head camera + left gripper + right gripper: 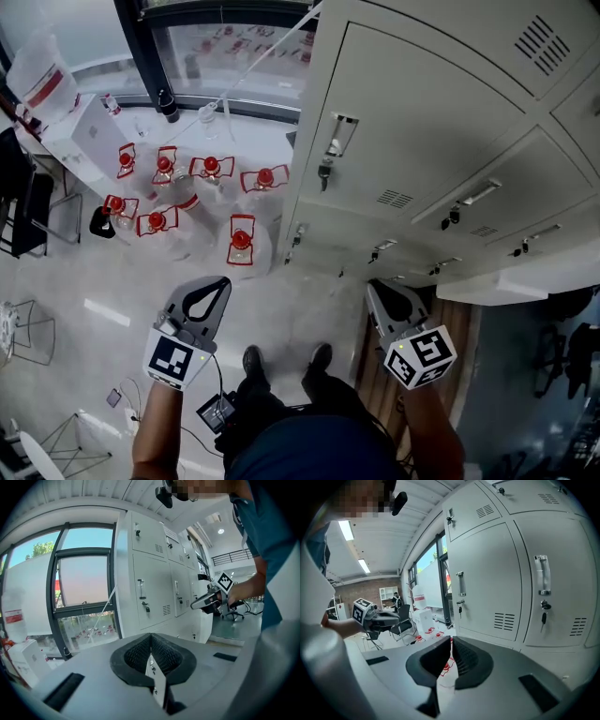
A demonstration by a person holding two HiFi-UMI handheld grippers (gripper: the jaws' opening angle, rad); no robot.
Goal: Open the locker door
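I hold my left gripper (221, 283) and right gripper (375, 287) clenched empty at lower centre, locker door (403, 112) closed upper right.

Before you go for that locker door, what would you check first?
1. Door shut, so it needs opening: ok.
2. Handle in plain view, nothing in front of it: ok.
3. Left gripper and right gripper empty: ok.
4. Fingers open to take the handle: not ok, both pairs are shut.
5. A gripper at the handle: not ok, both hang apart from the lockers.
6. Door unlocked: cannot tell; a key hangs below the handle.
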